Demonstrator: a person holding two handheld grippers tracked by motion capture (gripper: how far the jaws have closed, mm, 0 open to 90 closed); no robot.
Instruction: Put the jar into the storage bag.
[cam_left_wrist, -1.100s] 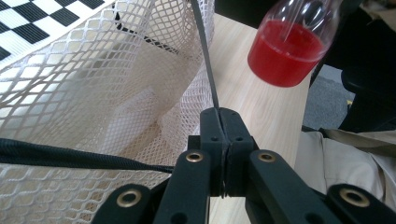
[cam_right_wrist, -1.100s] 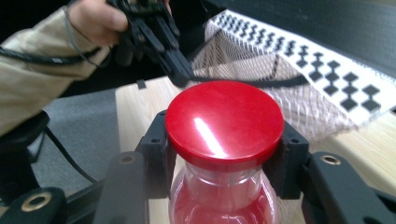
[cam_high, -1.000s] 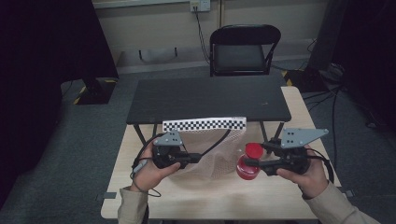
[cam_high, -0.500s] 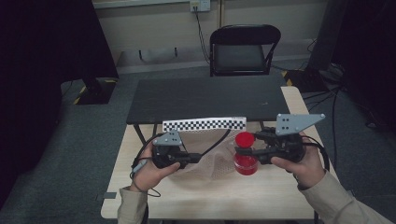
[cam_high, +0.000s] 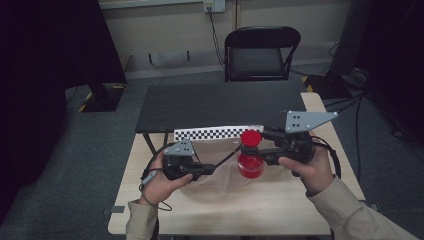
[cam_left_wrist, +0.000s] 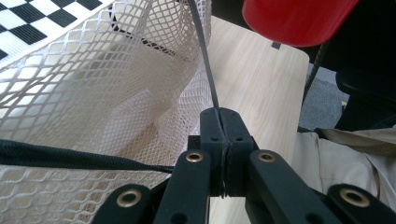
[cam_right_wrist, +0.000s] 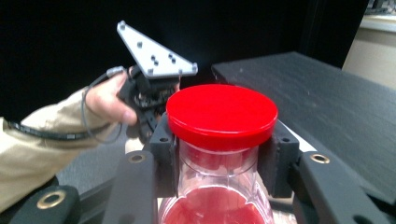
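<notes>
right hand-held gripper (cam_high: 260, 152) clamped on red-lidded jar (cam_high: 250, 156), 3 o'clock of left hand-held gripper (cam_high: 207, 171), clamped on mesh bag (cam_left_wrist: 93, 107) strap

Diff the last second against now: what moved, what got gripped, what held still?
The right gripper closed its jaws on the neck of the red-lidded jar and lifted it off the table, up and toward the mesh bag. The left gripper stayed put, shut on the bag's black strap, holding the bag open. Checkered strip and table unchanged.
</notes>
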